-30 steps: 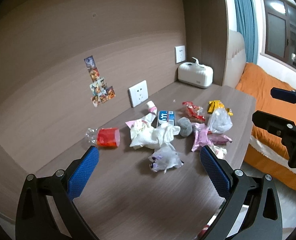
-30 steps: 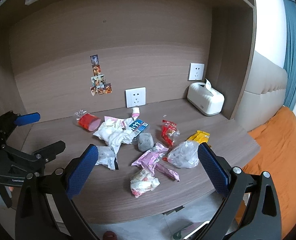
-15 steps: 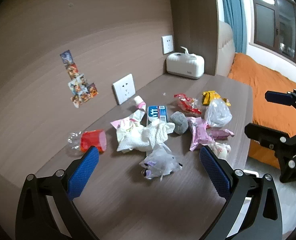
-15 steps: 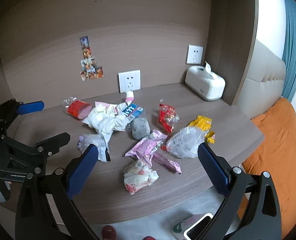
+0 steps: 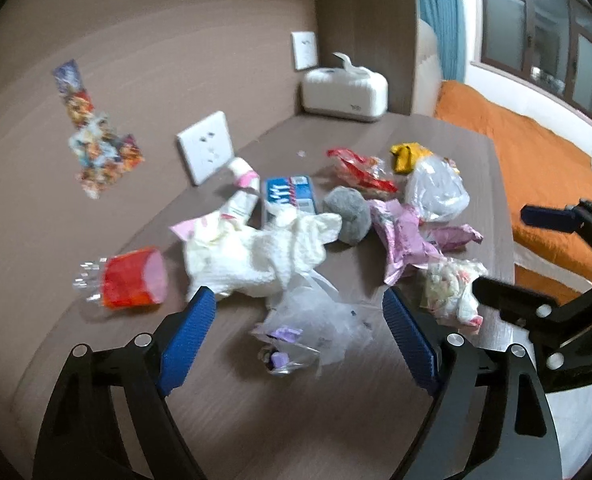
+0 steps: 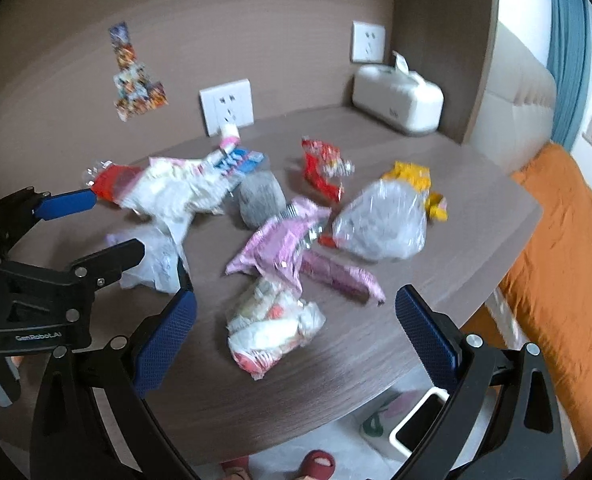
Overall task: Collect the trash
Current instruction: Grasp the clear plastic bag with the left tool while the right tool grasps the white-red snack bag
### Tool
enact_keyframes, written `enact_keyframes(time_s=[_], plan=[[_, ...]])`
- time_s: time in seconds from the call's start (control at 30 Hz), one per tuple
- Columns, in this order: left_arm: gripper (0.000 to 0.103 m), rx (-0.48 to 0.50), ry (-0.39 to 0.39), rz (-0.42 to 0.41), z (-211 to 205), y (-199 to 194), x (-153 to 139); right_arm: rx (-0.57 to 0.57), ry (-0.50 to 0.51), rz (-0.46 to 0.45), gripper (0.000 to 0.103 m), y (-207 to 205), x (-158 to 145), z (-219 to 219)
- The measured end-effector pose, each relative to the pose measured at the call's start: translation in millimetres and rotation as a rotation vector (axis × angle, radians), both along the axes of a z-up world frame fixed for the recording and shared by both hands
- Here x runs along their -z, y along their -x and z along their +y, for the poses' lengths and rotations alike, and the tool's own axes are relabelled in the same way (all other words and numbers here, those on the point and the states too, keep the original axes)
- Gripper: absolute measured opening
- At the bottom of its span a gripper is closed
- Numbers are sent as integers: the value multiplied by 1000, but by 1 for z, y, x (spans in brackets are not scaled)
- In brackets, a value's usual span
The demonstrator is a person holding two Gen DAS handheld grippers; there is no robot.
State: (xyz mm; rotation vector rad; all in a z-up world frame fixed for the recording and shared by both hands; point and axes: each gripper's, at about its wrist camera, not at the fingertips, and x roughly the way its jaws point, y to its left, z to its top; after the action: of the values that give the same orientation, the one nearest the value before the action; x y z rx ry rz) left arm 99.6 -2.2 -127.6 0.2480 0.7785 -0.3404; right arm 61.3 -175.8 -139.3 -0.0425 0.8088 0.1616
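Trash lies scattered on a brown desk (image 5: 224,420). My left gripper (image 5: 299,340) is open, its jaws either side of a clear crumpled plastic bag (image 5: 308,328), just above it. Behind it lie white tissue (image 5: 256,256), a red cup wrapper (image 5: 134,278), a blue carton (image 5: 290,196) and a grey ball (image 5: 346,216). My right gripper (image 6: 294,340) is open over a white and red wrapper (image 6: 272,328) at the desk's front edge. Pink wrappers (image 6: 284,244), a clear bag (image 6: 380,220), a red packet (image 6: 324,168) and a yellow packet (image 6: 414,178) lie beyond.
A white tissue box (image 6: 398,98) stands at the back right against the side panel. Wall sockets (image 6: 227,106) and stickers (image 6: 134,76) are on the back panel. An orange bed (image 5: 536,160) lies to the right. A white bin (image 6: 420,428) and slippers (image 6: 316,464) are on the floor below.
Both grippers have moved forward and down towards the trash pile, which now looks larger. The left one has closed in on the clear bag, the right one on the white and red wrapper.
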Motion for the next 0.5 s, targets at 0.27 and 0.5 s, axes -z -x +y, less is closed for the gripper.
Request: enact_keyframes(time_s=[0.27,0.5], plan=[[61,84,-5,84,-8,-14,28,28,-25,75,77,-8,35,6],[48,115,16,122,-10,-14,39,3,-37,89,61,-11,46,10]])
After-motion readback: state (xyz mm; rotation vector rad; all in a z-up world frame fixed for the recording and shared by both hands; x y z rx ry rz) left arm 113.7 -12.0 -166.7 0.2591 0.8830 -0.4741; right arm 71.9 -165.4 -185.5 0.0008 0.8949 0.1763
